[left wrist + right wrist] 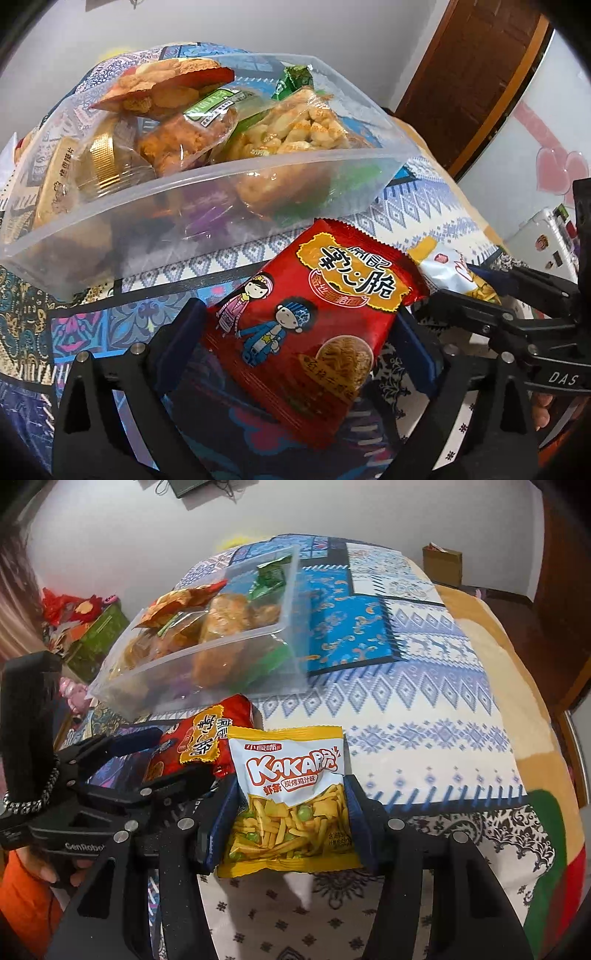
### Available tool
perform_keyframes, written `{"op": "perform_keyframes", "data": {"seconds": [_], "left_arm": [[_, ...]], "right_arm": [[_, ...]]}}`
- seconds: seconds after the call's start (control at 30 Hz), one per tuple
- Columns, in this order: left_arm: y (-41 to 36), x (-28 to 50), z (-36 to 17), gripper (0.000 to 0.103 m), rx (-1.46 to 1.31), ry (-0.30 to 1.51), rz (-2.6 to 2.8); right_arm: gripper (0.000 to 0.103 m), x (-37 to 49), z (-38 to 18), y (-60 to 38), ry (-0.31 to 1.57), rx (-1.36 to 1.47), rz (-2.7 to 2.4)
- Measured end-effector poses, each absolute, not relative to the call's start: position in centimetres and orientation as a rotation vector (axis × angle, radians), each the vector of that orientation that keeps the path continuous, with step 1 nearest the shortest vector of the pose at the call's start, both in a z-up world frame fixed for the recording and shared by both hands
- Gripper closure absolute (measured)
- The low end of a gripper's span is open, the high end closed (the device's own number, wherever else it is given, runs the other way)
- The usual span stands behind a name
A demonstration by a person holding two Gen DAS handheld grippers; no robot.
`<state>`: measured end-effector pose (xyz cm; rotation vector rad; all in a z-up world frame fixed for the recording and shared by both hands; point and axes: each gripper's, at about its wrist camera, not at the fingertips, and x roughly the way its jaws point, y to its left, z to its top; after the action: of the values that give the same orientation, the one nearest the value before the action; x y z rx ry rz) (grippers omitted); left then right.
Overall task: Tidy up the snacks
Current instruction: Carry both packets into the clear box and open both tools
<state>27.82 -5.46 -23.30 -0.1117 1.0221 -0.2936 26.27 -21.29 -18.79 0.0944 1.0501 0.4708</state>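
My left gripper [295,332] is shut on a red noodle-snack packet [314,314] and holds it just in front of the near wall of a clear plastic box [192,236]. The box holds several snack packs [280,129]. My right gripper [291,812] is shut on a yellow and white KAKA snack packet [291,801], just right of the left gripper. The right wrist view also shows the red packet [201,742], the left gripper [162,753] and the box [221,664] to the upper left. The yellow packet [454,273] shows at right in the left wrist view.
A patterned blue and white cloth [406,686] covers the table. A brown door [476,74] stands at the right. A cardboard box [441,563] sits past the table's far edge. Red and green clutter [81,624] lies at the left.
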Motion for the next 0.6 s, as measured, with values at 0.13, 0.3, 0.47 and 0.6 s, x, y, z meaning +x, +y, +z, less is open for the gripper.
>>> {"op": "perform_keyframes", "data": {"seconds": [0.13,0.3,0.47,0.6], "left_arm": [[-5.6,26.9,-23.1,0.024,-0.111,0.996,-0.311],[-5.4,25.2,-22.8,0.025,-0.116,0.995,-0.288],[-4.4,22.8,-21.1,0.025,-0.111,0.951,-0.258],[-3.0,21.6,-18.7,0.025,-0.127,0.898,-0.239]], "right_arm": [[0.051,26.3,-18.6,-21.5,1.047,0.095,0.466],[0.051,26.0,-17.9,-21.6,1.035,0.099,0.469],[0.051,25.9,-17.0,-21.2,1.014,0.080,0.473],[0.051,25.7,-15.8,-20.8,0.983,0.072,0.481]]}}
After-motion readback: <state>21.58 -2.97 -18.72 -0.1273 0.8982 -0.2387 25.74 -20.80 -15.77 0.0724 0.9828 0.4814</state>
